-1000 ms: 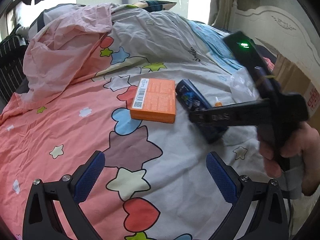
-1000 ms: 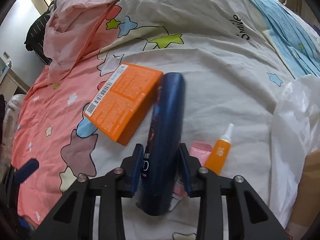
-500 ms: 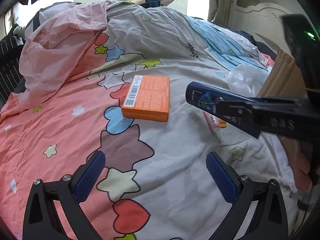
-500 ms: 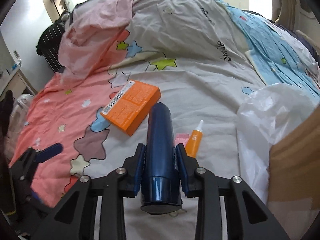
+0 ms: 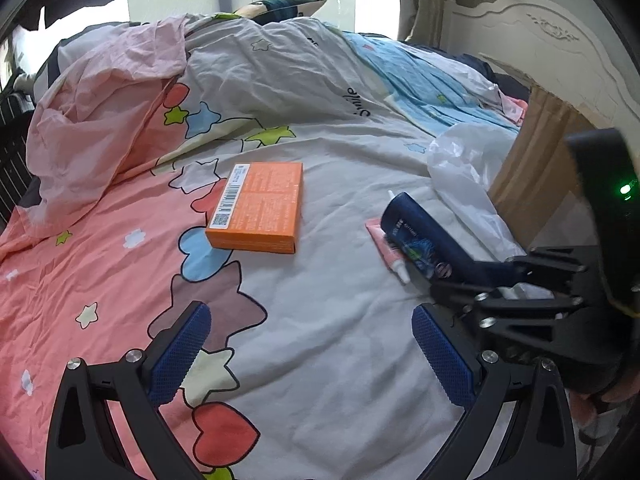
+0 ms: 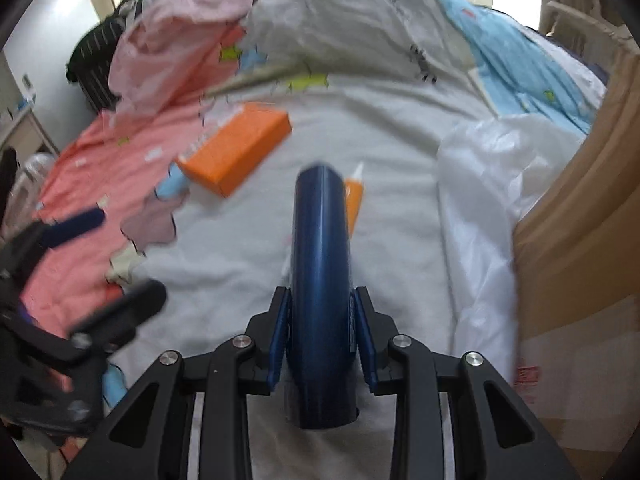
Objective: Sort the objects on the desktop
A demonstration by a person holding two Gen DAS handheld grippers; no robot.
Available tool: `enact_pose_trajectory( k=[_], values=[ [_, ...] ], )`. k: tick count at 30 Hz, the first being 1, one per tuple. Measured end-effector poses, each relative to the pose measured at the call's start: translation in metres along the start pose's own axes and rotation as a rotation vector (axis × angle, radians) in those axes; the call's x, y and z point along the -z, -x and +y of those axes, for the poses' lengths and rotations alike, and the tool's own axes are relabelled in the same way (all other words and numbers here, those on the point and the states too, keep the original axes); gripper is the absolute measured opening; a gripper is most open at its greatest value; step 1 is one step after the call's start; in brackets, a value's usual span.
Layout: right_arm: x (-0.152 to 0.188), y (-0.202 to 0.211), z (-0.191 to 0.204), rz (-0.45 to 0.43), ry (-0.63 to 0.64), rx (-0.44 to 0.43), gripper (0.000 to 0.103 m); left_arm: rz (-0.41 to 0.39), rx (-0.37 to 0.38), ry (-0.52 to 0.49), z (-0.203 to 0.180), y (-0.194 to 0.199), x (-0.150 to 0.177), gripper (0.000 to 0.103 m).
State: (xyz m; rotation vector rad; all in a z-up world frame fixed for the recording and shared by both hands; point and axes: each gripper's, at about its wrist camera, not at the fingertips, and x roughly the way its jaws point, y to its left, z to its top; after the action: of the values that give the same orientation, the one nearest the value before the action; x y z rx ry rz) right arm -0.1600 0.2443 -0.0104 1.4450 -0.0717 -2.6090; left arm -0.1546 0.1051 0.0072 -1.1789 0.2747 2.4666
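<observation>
My right gripper [image 6: 322,332] is shut on a dark blue bottle [image 6: 320,272] and holds it in the air above the bed; the bottle also shows in the left wrist view [image 5: 424,236], at the right. An orange box [image 5: 260,206] lies on the quilt, also seen in the right wrist view [image 6: 236,148]. A small orange tube [image 6: 354,200] lies beyond the bottle. A pink tube [image 5: 386,246] lies under the bottle. My left gripper [image 5: 306,354] is open and empty, low over the quilt, in front of the box.
A cardboard box [image 5: 536,168] stands at the right, also in the right wrist view [image 6: 580,240], with a white plastic bag [image 5: 468,176] beside it. A crumpled pink sheet [image 5: 104,120] is heaped at the back left. A white headboard [image 5: 532,36] is far right.
My right gripper has lifted the blue bottle off the quilt and carried it right, toward the cardboard box. The left gripper has stayed open and drawn back a little.
</observation>
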Motion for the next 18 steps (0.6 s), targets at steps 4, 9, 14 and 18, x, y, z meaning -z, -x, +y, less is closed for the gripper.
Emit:
enact_pose_trajectory(
  k=[4,9,14,18],
  values=[
    [0.005,-0.012,0.0,0.035,0.011,0.003,0.029,-0.003,0.0,-0.007,-0.003,0.002,0.001,0.103],
    [0.005,-0.018,-0.001,0.05,0.014,0.01,0.029,0.001,-0.007,0.004,-0.001,0.0,0.001,0.103],
    [0.002,-0.021,0.002,0.05,0.03,0.024,0.029,0.003,-0.008,0.006,0.0,0.0,0.001,0.103],
    [-0.001,-0.027,0.002,0.062,0.038,0.033,0.029,-0.001,-0.01,0.004,-0.001,0.002,0.0,0.103]
  ],
)
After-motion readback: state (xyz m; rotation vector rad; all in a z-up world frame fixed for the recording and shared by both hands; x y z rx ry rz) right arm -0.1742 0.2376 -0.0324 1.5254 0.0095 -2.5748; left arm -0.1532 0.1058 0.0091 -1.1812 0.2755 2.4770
